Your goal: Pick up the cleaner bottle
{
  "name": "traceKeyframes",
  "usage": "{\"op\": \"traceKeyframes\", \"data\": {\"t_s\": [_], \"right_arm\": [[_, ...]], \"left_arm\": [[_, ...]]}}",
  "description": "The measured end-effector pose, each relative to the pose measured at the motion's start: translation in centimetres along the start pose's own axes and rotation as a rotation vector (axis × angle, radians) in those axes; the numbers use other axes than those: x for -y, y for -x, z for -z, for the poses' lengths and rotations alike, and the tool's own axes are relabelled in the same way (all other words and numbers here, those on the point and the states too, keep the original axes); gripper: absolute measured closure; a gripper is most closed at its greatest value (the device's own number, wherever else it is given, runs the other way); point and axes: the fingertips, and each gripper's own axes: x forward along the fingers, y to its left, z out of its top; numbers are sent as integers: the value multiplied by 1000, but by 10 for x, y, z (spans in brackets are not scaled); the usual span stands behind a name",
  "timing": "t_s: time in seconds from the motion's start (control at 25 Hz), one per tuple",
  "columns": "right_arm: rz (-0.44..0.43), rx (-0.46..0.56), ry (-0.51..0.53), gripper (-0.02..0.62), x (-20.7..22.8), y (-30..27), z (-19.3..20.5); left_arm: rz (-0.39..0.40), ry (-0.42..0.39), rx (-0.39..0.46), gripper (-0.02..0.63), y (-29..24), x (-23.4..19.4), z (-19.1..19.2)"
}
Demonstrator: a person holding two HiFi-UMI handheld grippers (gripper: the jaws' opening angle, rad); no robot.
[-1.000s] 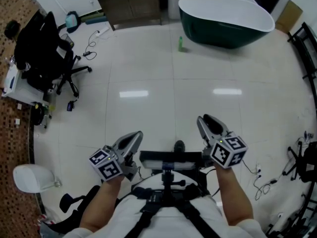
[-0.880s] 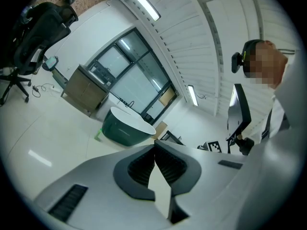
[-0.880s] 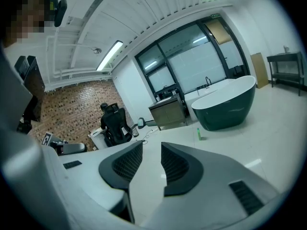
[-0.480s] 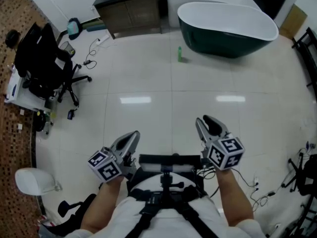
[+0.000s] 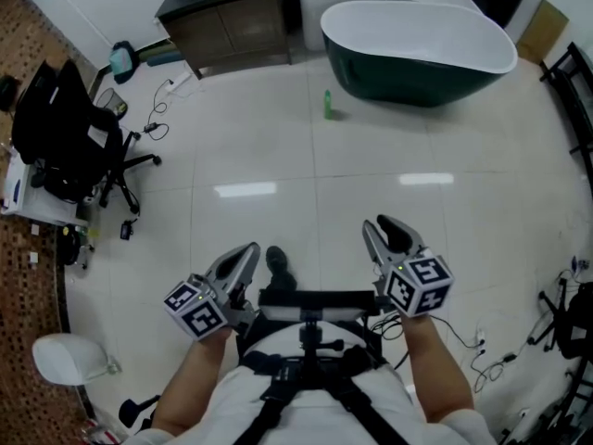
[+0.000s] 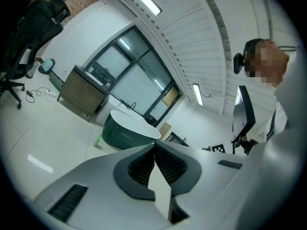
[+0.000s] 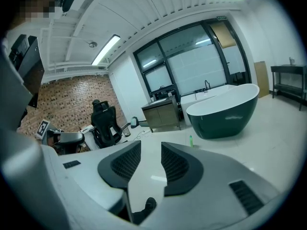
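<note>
The cleaner bottle (image 5: 327, 105) is a small green bottle standing upright on the white tile floor, just left of the bathtub and far ahead of both grippers. It also shows small in the left gripper view, bottle (image 6: 98, 142), and in the right gripper view, bottle (image 7: 190, 141). My left gripper (image 5: 246, 256) is held low at the left, with its tips touching and nothing in it (image 6: 154, 146). At the right, my right gripper (image 5: 383, 233) has a gap between its pads, which hold nothing (image 7: 151, 150). Its jaws have just been opening.
A dark green bathtub (image 5: 417, 49) stands at the back right and a wooden cabinet (image 5: 227, 21) at the back. A black office chair (image 5: 65, 128) and cables lie at the left, a black rack (image 5: 574, 91) at the right. The person's shoe (image 5: 276, 262) shows between the grippers.
The bottle and tub have slid lower and leftward in the head view as the person walks forward. The shoe between the grippers has shifted from centre to left. Both grippers stay in place.
</note>
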Motion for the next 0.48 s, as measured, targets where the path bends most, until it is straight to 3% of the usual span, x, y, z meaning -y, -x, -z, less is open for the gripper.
{"op": "traceKeyframes", "data": {"t_s": [0.48], "right_arm": [[192, 33, 9, 416, -8, -101, -64]], "left_arm": [[127, -3, -88, 614, -49, -97, -96]]}}
